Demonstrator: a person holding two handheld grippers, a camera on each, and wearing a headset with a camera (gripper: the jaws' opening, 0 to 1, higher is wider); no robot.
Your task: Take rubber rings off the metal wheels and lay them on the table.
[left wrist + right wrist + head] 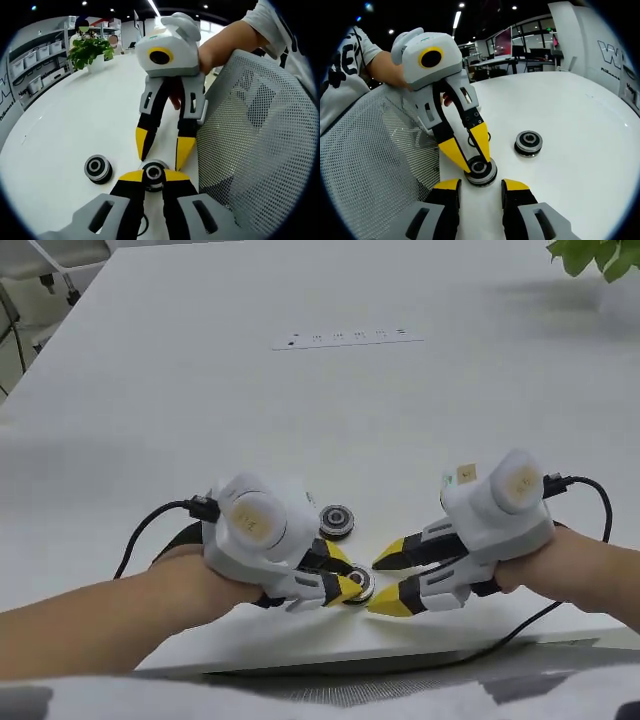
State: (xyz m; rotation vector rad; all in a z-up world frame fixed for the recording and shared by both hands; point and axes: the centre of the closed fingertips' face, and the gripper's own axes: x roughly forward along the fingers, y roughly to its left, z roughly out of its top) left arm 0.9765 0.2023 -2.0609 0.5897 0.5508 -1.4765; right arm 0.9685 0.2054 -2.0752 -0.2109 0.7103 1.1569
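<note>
My left gripper (352, 583) is shut on a small metal wheel (361, 584) near the table's front edge. In the left gripper view its yellow tips (153, 176) clamp that wheel (153, 169) from both sides. My right gripper (378, 585) faces it from the right, open, with its yellow tips just short of the wheel (482, 172). In the right gripper view the right gripper (481, 186) stands open below the wheel, and the left gripper (476, 159) comes in from the upper left. A second wheel (337, 521) with a black ring around it lies free on the table (528, 141).
The table's front edge (330, 650) runs just under both grippers. A mesh chair back (260, 140) stands close beside them. A socket strip (345, 338) lies far back on the table, and a plant (595, 255) is at the back right. A thin black loop (488, 134) lies behind the left gripper's jaws.
</note>
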